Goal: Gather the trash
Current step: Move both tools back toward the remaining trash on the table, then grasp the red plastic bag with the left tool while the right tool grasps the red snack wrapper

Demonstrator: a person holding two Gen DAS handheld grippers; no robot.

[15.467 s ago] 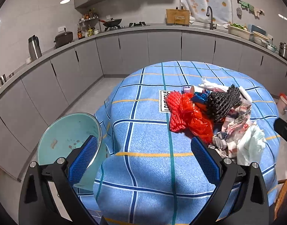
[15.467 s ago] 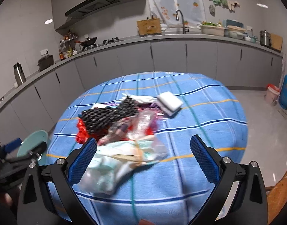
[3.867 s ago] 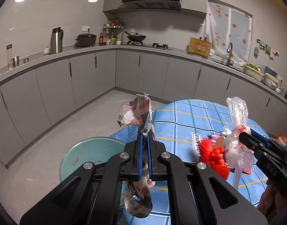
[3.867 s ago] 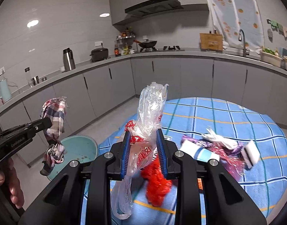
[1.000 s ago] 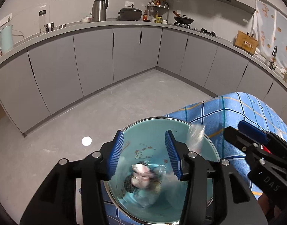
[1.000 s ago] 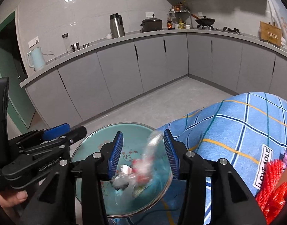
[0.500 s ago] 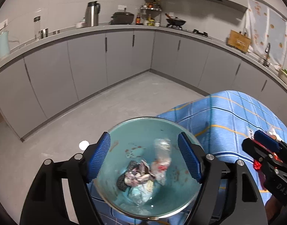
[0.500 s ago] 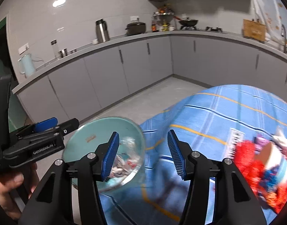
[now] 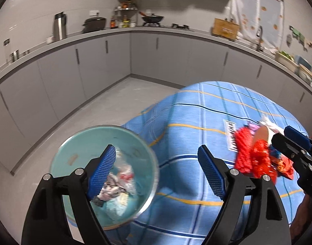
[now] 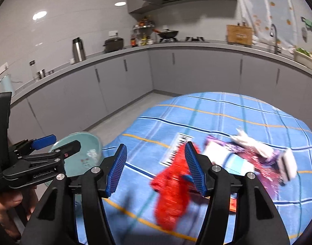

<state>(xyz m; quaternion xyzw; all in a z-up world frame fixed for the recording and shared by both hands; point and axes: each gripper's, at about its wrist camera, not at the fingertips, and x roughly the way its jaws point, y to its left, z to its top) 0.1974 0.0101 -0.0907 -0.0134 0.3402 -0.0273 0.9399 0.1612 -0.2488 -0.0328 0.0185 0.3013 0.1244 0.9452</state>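
A teal trash bin (image 9: 74, 143) stands on the floor left of the round table; it holds a plaid rag and a clear plastic bag (image 9: 123, 175). It also shows in the right wrist view (image 10: 90, 143). My left gripper (image 9: 156, 173) is open and empty, above the bin's right rim and the table edge. My right gripper (image 10: 155, 167) is open and empty, above the table near a red mesh net (image 10: 172, 192). The red net (image 9: 250, 159) lies in a trash pile with a purple wrapper (image 10: 247, 153) and a white sponge (image 10: 286, 165).
The table has a blue checked cloth (image 9: 196, 110) with a white barcode label (image 10: 178, 149). Grey kitchen cabinets (image 9: 94, 67) run along the walls, with a counter bearing a thermos (image 9: 59, 26), a pot and a wok. Grey floor (image 9: 115, 106) lies beyond the bin.
Both grippers have swung right, from over the bin toward the table. The left jaws opened wider. The rag and bag stay in the bin.
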